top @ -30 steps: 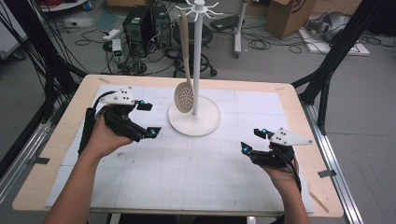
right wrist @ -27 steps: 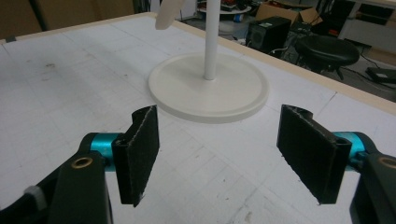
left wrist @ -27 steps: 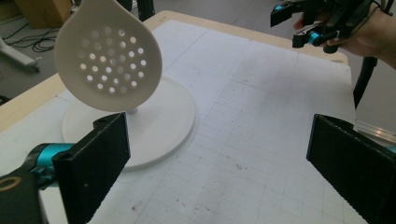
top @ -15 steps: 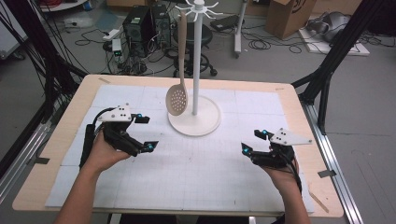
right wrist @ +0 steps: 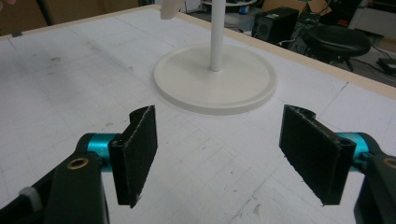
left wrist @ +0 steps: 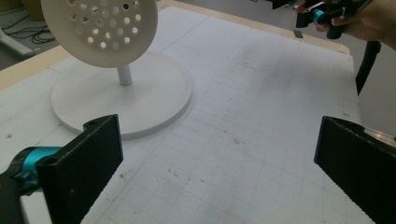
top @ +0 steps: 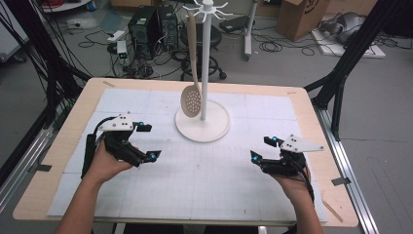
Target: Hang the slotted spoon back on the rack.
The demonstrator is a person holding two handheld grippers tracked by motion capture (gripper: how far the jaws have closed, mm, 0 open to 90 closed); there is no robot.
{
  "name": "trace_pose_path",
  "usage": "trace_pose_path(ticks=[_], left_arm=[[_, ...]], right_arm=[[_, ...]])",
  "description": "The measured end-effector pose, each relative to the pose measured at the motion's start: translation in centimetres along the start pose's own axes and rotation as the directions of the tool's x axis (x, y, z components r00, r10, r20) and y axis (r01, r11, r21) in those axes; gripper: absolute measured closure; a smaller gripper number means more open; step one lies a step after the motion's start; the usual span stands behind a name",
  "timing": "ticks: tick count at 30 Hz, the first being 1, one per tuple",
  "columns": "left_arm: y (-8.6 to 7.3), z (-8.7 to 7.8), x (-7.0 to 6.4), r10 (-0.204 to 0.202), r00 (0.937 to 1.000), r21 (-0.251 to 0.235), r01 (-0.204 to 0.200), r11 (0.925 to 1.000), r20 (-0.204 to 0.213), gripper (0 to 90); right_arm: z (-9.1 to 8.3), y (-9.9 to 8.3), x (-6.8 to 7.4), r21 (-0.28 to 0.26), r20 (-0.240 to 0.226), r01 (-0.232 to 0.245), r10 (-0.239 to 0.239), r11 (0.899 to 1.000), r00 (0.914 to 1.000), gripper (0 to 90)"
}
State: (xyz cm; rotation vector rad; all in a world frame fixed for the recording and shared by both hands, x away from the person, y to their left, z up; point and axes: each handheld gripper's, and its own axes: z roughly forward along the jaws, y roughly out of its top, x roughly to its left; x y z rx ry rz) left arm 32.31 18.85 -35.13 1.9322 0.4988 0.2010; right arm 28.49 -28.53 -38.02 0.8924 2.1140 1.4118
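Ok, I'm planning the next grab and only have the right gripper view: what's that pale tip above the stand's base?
Observer: It's the bowl of a slotted spoon, hanging by its handle from the top of the stand.
Operator: Is the left claw on it?
Observer: No. The left claw is open and apart from the spoon, low over the table beside the stand's base.
Operator: Does the bowl rest on the base?
Observer: No, it hangs clear above the base, on the left claw's side of the pole.
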Motion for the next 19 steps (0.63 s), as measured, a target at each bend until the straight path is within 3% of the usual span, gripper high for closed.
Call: trace_pose_path(ticks=[9, 19], left_arm=[[-0.19, 0.55, -0.17, 0.014, 0.9998, 0.034, -0.014, 0.9993, -0.012, 1.8], [-0.53, 0.74, -0.1, 0.004, 0.9996, 0.047, -0.002, 0.9989, -0.028, 1.7]], right_arm=[[-0.03, -0.07, -0.15, -0.001, 0.002, 0.006, -0.006, 1.0, 1.0, 27.7], [0.01, -0.15, -0.17, 0.002, 0.002, 0.001, -0.001, 1.0, 1.0, 27.7]])
